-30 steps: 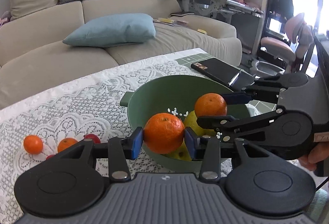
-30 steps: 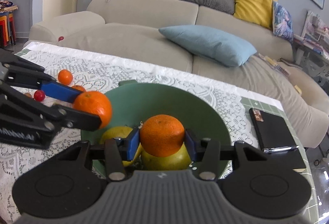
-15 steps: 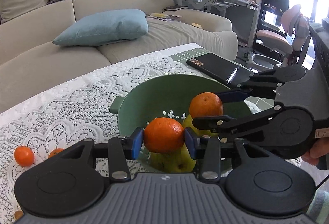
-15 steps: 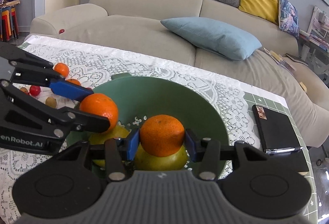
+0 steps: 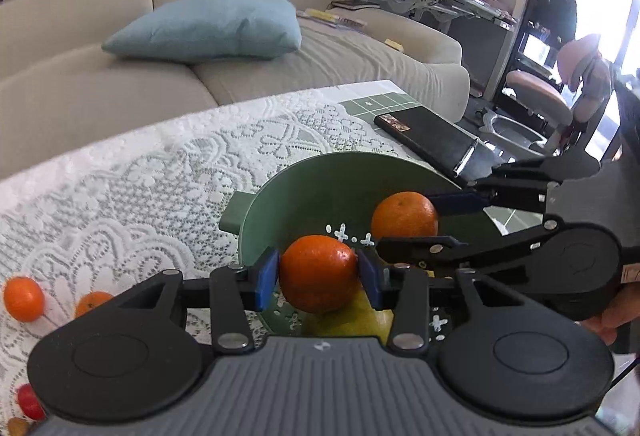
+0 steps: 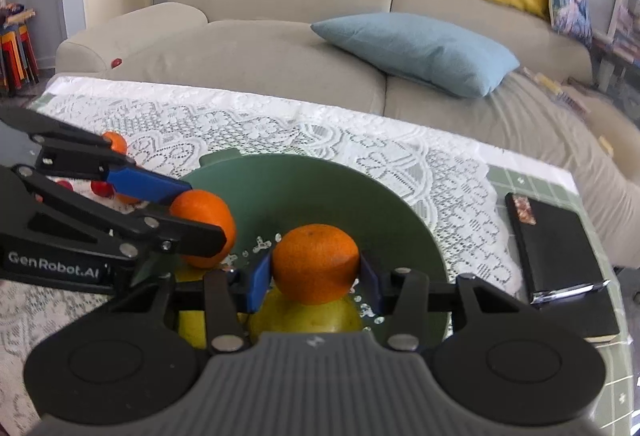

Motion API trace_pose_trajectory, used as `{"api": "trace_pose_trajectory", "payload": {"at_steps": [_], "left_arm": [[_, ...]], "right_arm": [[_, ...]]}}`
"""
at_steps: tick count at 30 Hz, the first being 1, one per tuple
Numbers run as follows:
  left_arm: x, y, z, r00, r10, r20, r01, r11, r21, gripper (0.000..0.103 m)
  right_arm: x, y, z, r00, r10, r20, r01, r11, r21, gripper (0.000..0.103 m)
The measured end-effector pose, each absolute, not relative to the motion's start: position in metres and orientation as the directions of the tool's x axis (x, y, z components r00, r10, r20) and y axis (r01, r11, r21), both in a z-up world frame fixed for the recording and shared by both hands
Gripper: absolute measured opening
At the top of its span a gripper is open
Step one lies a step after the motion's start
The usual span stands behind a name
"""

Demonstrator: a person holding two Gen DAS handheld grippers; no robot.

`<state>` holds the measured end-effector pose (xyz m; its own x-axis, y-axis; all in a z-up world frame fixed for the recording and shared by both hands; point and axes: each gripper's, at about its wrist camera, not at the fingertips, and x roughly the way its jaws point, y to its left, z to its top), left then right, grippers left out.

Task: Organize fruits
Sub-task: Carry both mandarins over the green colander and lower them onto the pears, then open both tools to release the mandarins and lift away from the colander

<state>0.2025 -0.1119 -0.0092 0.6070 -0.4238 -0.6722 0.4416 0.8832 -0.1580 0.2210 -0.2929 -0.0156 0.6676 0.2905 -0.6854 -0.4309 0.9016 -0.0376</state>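
My left gripper (image 5: 318, 278) is shut on an orange (image 5: 318, 278), held over the near part of a green bowl (image 5: 320, 184). My right gripper (image 6: 314, 268) is shut on a second orange (image 6: 314, 264) above the same green bowl (image 6: 340, 192). Each view shows the other gripper from the side: the right gripper (image 5: 408, 222) with its orange (image 5: 404, 214), the left gripper (image 6: 200, 214) with its orange (image 6: 208, 216). Yellow-green fruit (image 6: 304, 316) lies in the bowl beneath both oranges. Small oranges (image 5: 22, 298) and a red fruit (image 5: 28, 400) lie on the lace cloth to the left.
A black notebook (image 6: 556, 256) lies on the table right of the bowl. The table carries a white lace cloth (image 5: 120, 188). A beige sofa (image 6: 280, 48) with a blue cushion (image 6: 412, 50) stands behind the far table edge. A hand (image 5: 612, 320) grips the right tool.
Both grippers moved further over the bowl with their oranges, which now hang lower and closer to the yellow-green fruit. The loose small fruits slid toward the left edge of the left wrist view.
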Motion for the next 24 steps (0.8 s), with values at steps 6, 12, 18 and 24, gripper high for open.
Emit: {"api": "trace_pose_trajectory", "payload": {"at_steps": [6,12,18,24], "left_arm": [[0.217,-0.112,-0.015,0.587,-0.404,-0.702,0.400,0.898,-0.182,0.049],[0.214,-0.112,-0.016,0.594,-0.394,-0.702,0.404,0.900,-0.163,0.051],[0.208,-0.108,-0.015,0.593,-0.410,-0.693,0.412,0.894,-0.176,0.055],[0.199,-0.109,-0.011,0.600,-0.417,-0.683,0.419,0.891,-0.176,0.061]], "right_arm": [[0.239,-0.290,-0.019,0.632,0.297,-0.715,-0.435,0.901,-0.010,0.045],[0.253,-0.289,-0.026,0.600,0.316,-0.735,-0.449,0.893,0.018,0.045],[0.258,-0.286,-0.030,0.591,0.311,-0.744,-0.458,0.889,0.008,0.045],[0.256,-0.285,-0.031,0.591,0.301,-0.748,-0.453,0.892,0.001,0.047]]}}
